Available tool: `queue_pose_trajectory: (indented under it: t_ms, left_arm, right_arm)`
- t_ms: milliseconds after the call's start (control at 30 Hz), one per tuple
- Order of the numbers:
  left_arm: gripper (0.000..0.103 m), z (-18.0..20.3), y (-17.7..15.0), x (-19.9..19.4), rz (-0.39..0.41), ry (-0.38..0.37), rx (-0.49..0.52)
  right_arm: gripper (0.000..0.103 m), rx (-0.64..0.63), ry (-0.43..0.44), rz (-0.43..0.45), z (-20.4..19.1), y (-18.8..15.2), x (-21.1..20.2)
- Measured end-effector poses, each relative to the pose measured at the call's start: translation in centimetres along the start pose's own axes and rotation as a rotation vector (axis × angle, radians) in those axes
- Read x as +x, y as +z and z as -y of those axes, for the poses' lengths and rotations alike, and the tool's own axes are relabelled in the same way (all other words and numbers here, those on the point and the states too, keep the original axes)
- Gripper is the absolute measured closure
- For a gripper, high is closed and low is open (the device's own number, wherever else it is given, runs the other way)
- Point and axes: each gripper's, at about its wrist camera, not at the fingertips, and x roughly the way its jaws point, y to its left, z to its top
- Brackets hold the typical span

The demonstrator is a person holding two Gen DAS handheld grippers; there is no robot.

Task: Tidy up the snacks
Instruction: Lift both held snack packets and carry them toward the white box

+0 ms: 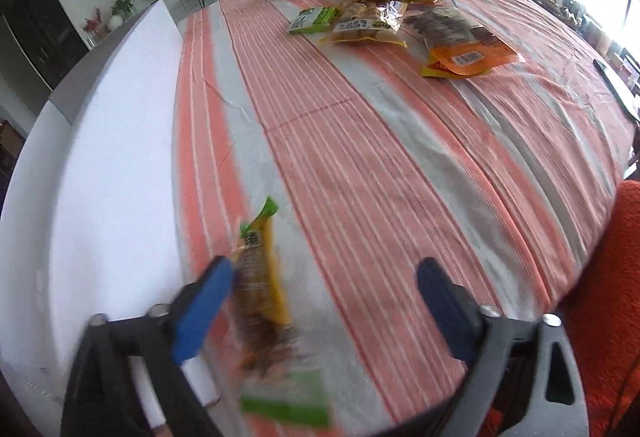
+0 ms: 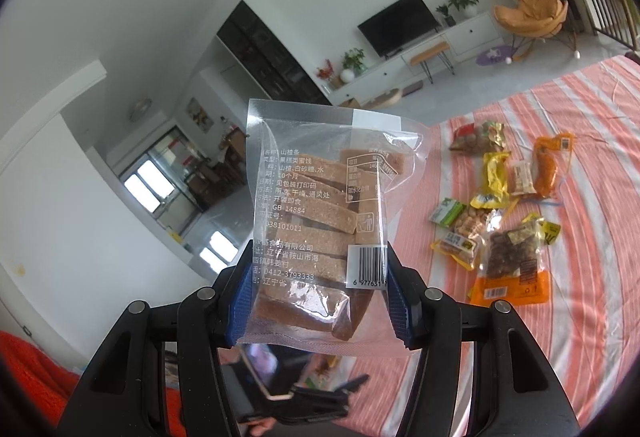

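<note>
In the left wrist view my left gripper (image 1: 325, 265) stands wide open, low over the striped tablecloth (image 1: 380, 165). A blurred yellow-and-green snack packet (image 1: 260, 297) with brown contents sits between the jaws, right against the left blue finger (image 1: 204, 309); the right finger is well clear of it. In the right wrist view my right gripper (image 2: 320, 289) is shut on a clear bag of brown fruit strips (image 2: 316, 205), held upright in the air. A pile of several snack packets (image 1: 384, 17) (image 2: 500, 205) lies at the far end of the table.
A white panel (image 1: 100, 157) runs along the left side of the cloth. An orange-red cushion (image 1: 600, 297) sits at the table's right edge. A dark flat item (image 1: 616, 85) lies at the far right. A wide stretch of bare cloth separates the left gripper from the pile.
</note>
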Motion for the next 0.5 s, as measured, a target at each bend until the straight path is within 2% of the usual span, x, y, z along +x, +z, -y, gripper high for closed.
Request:
queue_pose_trajectory:
  t_ms: [67, 133, 167, 200, 233, 267, 333, 433, 500]
  left_arm:
    - [0.003, -0.3, 0.9, 0.3, 0.023, -0.034, -0.045]
    - [0.005, -0.9, 2.2, 0.2, 0.048, -0.145, -0.106]
    - [0.023, -1.3, 2.5, 0.4, 0.033, -0.267, -0.141]
    - [0.03, -1.6, 2.9, 1.3, -0.023, -0.427, -0.193]
    - [0.033, -1.7, 3.3, 1.3, -0.035, -0.429, -0.196]
    - [0.034, -2.0, 3.8, 0.8, -0.022, -0.399, -0.185]
    - [0.032, -3.7, 4.7, -1.1, 0.028, -0.385, -0.194]
    - [0.019, -5.7, 5.5, -2.9, 0.022, -0.373, -0.184]
    - [0.014, -6.0, 5.6, -3.4, -0.013, -0.291, -0.138]
  right_arm:
    - [0.044, 0.002, 0.01, 0.003, -0.1, -0.1, -0.1]
    - [0.044, 0.003, 0.011, 0.0, 0.0, -0.1, 0.3]
    - [0.044, 0.002, 0.008, -0.002, 0.1, -0.1, 0.4]
    - [0.044, 0.001, 0.006, -0.003, 0.1, -0.1, 0.4]
    - [0.044, 0.002, 0.006, -0.003, 0.2, -0.1, 0.5]
    - [0.044, 0.004, 0.004, -0.002, 0.3, 0.0, 0.5]
    - [0.044, 0.01, -0.004, 0.005, 0.6, 0.1, 0.3]
    - [0.043, 0.014, -0.011, 0.014, 1.0, 0.3, -0.1]
    - [0.043, 0.018, -0.012, 0.015, 1.3, 0.4, 0.0]
